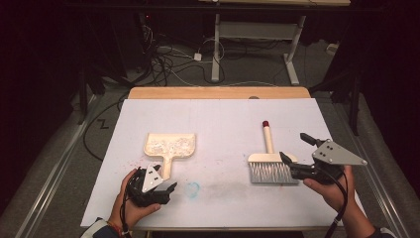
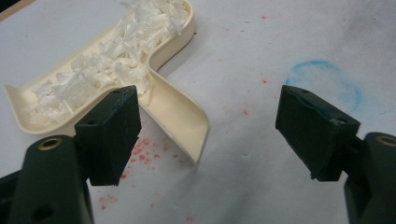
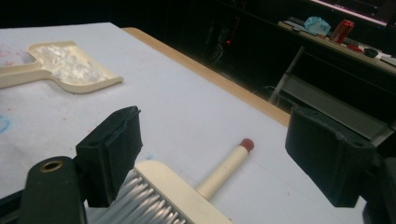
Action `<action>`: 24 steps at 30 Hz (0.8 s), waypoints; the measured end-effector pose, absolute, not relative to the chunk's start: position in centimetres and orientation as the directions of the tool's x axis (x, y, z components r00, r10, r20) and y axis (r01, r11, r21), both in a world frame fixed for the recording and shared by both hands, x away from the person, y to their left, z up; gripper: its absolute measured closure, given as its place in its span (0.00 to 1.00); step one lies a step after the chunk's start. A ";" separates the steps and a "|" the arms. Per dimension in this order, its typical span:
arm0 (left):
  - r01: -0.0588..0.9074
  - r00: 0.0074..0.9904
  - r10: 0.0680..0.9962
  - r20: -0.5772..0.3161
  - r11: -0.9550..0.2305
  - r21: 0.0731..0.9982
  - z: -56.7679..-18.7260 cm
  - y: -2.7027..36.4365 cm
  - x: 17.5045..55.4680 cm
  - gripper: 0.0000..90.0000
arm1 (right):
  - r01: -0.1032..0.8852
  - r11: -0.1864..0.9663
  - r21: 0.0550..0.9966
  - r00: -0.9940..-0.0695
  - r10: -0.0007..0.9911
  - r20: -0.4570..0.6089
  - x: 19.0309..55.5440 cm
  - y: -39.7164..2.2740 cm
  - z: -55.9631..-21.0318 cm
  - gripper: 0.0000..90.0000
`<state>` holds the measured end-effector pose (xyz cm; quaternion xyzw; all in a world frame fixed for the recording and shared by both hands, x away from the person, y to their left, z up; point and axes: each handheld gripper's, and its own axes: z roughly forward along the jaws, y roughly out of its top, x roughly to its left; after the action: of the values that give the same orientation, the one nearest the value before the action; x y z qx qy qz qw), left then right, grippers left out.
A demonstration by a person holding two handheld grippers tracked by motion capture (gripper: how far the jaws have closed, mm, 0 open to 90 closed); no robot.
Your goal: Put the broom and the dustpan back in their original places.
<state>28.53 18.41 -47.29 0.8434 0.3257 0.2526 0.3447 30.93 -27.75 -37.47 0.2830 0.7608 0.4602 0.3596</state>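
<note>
Two claws wide | left claw [image 2: 208,135] beside dustpan [image 2: 140,70] | right claw [image 3: 212,158] over brush [image 3: 187,191]

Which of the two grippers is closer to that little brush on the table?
The right gripper. It sits open right beside the brush, at its right edge. The left gripper is far across the table by the dustpan handle.

Bare sheet [image 1: 223,126] between dustpan [image 1: 170,145] and brush [image 1: 270,166] (well apart)

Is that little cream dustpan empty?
No, the dustpan holds a heap of white shreds, plain in the left gripper view.
</note>
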 end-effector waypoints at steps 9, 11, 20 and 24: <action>0.358 0.667 0.713 0.215 -0.560 0.747 -47.2 18.4 28.6 0.24 | 0.122 0.414 0.902 -0.592 0.760 -0.269 30.1 -29.2 -39.1 0.21; 0.358 0.667 0.714 0.215 -0.559 0.747 -47.2 18.3 28.6 0.24 | 0.117 0.419 0.900 -0.593 0.757 -0.275 29.8 -29.5 -39.5 0.21; 0.364 0.671 0.713 0.203 -0.555 0.748 -47.3 18.3 28.7 0.24 | 0.131 0.447 0.885 -0.573 0.763 -0.300 29.4 -31.5 -41.7 0.20; 0.361 0.675 0.709 0.203 -0.558 0.748 -47.3 18.3 28.7 0.24 | 0.150 0.444 0.884 -0.559 0.775 -0.294 29.1 -32.3 -42.9 0.20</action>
<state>28.74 18.27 -47.30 0.8463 0.3160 0.2503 0.3483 29.09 -32.34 -42.95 0.3008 0.7693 0.4333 0.3606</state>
